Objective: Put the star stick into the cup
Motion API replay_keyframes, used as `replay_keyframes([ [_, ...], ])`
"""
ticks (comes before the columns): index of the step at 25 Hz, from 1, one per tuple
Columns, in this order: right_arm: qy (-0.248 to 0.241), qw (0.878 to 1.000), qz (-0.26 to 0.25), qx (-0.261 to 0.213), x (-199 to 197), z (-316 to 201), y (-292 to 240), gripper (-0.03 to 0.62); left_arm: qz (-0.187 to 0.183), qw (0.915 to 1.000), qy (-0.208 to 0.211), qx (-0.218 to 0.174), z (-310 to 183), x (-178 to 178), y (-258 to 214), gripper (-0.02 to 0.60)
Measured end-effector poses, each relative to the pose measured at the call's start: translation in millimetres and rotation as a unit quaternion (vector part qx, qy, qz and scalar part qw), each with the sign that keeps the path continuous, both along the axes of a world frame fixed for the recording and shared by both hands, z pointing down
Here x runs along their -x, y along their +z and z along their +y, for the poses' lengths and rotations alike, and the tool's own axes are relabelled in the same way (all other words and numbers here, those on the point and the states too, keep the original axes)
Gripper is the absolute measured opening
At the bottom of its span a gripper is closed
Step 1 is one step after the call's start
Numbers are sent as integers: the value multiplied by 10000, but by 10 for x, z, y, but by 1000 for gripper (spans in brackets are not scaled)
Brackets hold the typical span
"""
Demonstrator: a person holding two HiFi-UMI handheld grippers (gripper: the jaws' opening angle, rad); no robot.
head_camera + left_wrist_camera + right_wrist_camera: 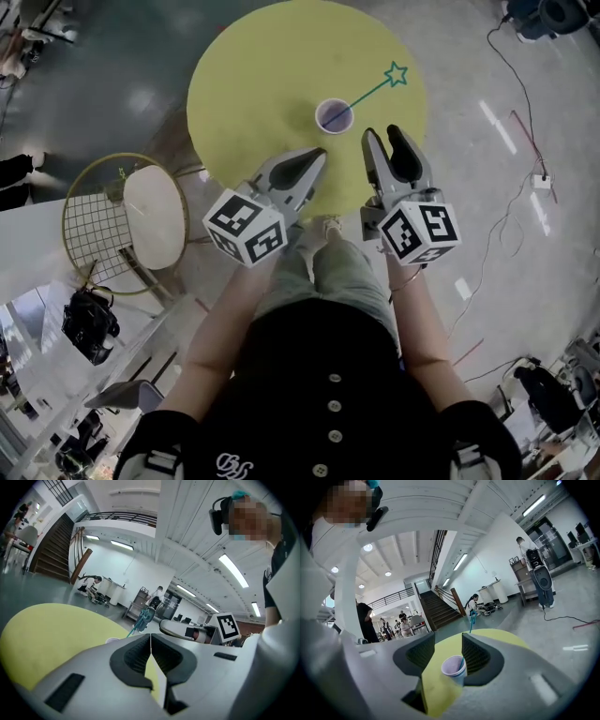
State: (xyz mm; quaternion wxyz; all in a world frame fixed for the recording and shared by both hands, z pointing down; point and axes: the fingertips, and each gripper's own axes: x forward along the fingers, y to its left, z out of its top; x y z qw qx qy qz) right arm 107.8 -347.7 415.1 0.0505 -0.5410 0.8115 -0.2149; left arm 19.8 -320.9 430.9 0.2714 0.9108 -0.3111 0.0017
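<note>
Right gripper [384, 134] jaws wide and empty, clear of cup [320, 118] just ahead; left gripper [321, 157] pinched closed on nothing beside it; star stick [371, 90] sits in cup, star leaning away to the right, so looks done, only pull-back left.

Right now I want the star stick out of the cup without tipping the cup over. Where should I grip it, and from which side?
Probably the thin teal star stick on its bare shaft, between the star and the rim of the small white paper cup, coming down from above, square across it. It leans far-right, so that stretch stands clear.
</note>
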Motion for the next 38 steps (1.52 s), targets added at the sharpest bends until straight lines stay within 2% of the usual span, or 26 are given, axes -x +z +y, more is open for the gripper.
replay_keyframes([
  [4,-180,9998,67,-98,59,201,-93,157,93,9998,40,-191,70,-51,-125,14],
  [8,-207,9991,71,-354,88,447,-229,70,203,9990,214,-323,271,-130,-231,14],
  [17,-57,9977,73,-672,297,1018,-461,5,363,9976,361,-457,765,65,-402,12],
  [22,-100,9985,213,-486,414,1325,-431,3,445,9963,257,-685,1017,159,-577,12],
  [31,-169,9969,570,-510,643,1738,-536,3,513,9943,457,-810,1413,257,-686,12],
  [38,-223,9963,701,-437,771,2000,-486,3,409,9941,508,-863,1620,353,-695,12],
])
